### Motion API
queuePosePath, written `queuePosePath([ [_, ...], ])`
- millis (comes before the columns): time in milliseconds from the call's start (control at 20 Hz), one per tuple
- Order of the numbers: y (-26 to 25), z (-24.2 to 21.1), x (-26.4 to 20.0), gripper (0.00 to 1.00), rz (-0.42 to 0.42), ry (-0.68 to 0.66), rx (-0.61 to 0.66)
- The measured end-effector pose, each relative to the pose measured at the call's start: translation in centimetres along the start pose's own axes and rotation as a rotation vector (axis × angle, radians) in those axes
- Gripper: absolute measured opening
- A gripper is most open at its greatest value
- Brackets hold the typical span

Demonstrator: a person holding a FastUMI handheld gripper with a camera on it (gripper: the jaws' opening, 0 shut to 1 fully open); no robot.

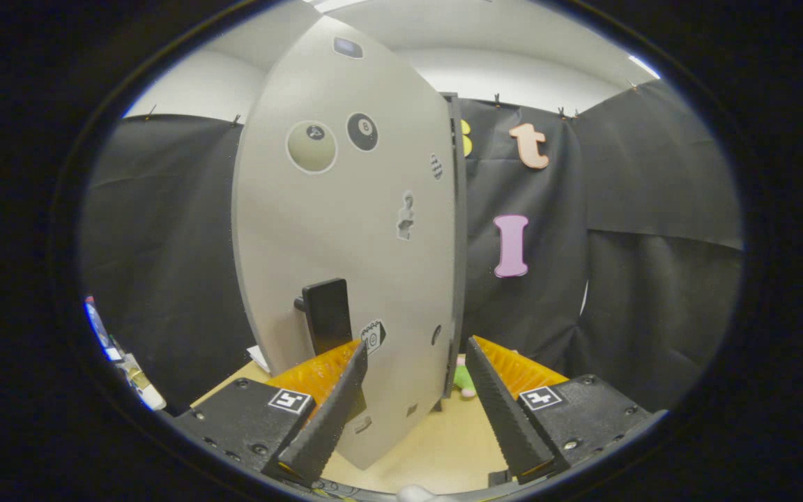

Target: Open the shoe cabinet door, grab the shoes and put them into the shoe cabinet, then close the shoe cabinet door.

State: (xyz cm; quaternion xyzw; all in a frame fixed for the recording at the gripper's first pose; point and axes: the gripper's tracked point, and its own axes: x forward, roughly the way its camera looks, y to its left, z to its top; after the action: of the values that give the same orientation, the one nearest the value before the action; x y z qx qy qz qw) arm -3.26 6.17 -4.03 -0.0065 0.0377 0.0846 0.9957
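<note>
The grey shoe cabinet door [346, 230] stands upright right in front of me, turned at an angle, with several stickers on its face. Its black handle [326, 314] sticks out low on the door, just above and beyond my left fingertip [360, 348]. My gripper [415, 345] is open, and the lower part of the door's face lies between and just ahead of the fingers; neither finger presses on it. A dark cabinet edge [456, 244] runs down the door's right side. A small green and pink thing [464, 380] peeks out low behind that edge; too little shows to name it.
The cabinet stands on a light wooden tabletop [443, 446]. A white sheet [258, 357] lies by the door's left foot. Small objects [129, 376] sit off the table's far left. Black cloth walls close in behind and to the right.
</note>
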Motion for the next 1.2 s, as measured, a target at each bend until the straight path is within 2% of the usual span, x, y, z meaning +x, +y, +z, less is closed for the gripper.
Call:
queuePosePath([
  [150,4.3,0.2,2.4,0.94,0.037,-0.008,-0.008],
  [300,10.9,0.7,4.2,0.95,0.173,-0.019,0.029],
  [400,13.9,1.6,4.7,0.96,0.219,-0.037,0.045],
  [650,16.5,1.3,5.3,0.96,0.221,-0.029,0.017],
  [950,14.5,1.2,5.0,0.96,0.169,0.002,0.029],
  [1200,11.9,3.1,3.8,0.96,0.113,-0.025,0.006],
])
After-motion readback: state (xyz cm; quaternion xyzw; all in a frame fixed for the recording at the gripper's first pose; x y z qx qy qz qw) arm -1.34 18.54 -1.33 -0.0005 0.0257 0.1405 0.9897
